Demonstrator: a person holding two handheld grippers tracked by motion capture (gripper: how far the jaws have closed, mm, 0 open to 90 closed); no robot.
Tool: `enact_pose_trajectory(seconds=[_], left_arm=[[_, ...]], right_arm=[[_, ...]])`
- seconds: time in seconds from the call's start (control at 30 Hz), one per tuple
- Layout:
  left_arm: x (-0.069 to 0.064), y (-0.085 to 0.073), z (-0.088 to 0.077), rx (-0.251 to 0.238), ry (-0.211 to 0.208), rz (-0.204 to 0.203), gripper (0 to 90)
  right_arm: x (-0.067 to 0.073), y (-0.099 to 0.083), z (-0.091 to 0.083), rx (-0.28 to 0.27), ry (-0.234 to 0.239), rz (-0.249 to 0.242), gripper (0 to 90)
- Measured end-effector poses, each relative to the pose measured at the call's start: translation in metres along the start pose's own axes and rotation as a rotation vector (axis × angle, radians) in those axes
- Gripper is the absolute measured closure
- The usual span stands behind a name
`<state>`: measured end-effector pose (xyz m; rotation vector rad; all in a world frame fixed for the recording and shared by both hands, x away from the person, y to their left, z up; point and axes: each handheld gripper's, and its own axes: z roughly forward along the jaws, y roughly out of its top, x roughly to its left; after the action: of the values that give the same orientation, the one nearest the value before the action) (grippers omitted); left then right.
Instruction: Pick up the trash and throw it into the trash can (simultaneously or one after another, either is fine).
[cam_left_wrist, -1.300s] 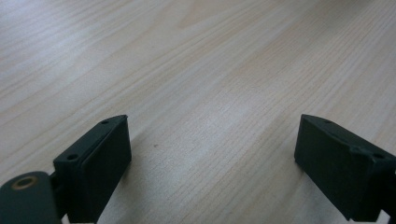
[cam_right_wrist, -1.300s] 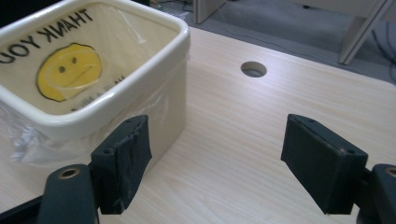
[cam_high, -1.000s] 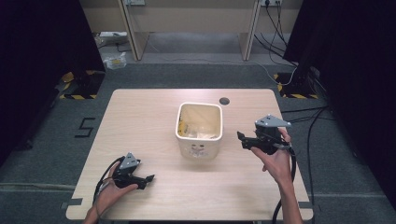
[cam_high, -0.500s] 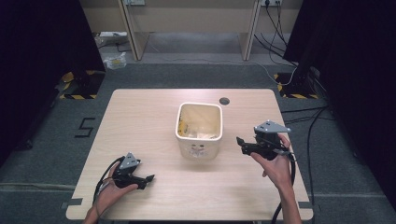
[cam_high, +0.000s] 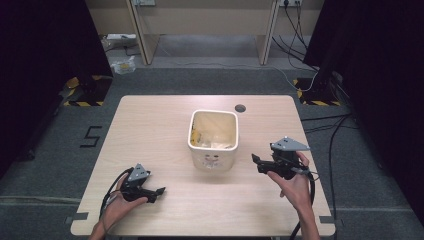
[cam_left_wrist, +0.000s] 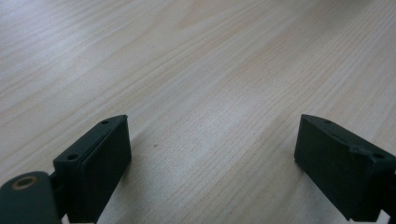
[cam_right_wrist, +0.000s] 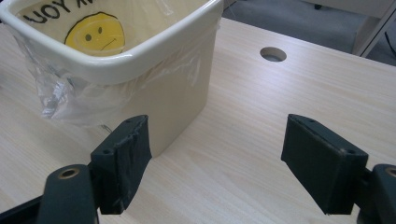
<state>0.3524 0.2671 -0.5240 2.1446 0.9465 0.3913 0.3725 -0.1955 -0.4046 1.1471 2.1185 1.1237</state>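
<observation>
A cream plastic bin (cam_high: 213, 137) lined with a clear bag stands in the middle of the wooden table (cam_high: 150, 130). In the right gripper view the bin (cam_right_wrist: 154, 60) rises close ahead at the left, a yellow smiley face printed inside it. My right gripper (cam_high: 256, 161) hangs just right of the bin, pointing at it, and its jaws stand open (cam_right_wrist: 212, 158) with nothing between them. My left gripper (cam_high: 159, 190) rests low near the table's front left, open (cam_left_wrist: 212, 161) over bare wood.
A round cable hole (cam_high: 240, 107) sits in the table behind the bin, also seen as the hole (cam_right_wrist: 273, 54) in the right gripper view. Cables trail from both grippers over the front edge. Grey floor surrounds the table; desk legs and cables stand beyond it.
My right gripper has sunk a little beside the bin. The left gripper has stayed where it was.
</observation>
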Motion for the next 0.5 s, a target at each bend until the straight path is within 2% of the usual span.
enact_pose_trajectory(seconds=[0.27, 0.5], left_arm=[[0.0, 0.0, 0.0, -0.001, 0.0, 0.0, 9.9], [0.0, 0.0, 0.0, -0.001, 0.0, 0.0, 9.9]], right_arm=[[0.006, -0.009, 0.001, -0.015, 0.015, 0.01, 23.8], [0.008, -0.015, 0.003, -0.006, 0.024, 0.011, 23.7]])
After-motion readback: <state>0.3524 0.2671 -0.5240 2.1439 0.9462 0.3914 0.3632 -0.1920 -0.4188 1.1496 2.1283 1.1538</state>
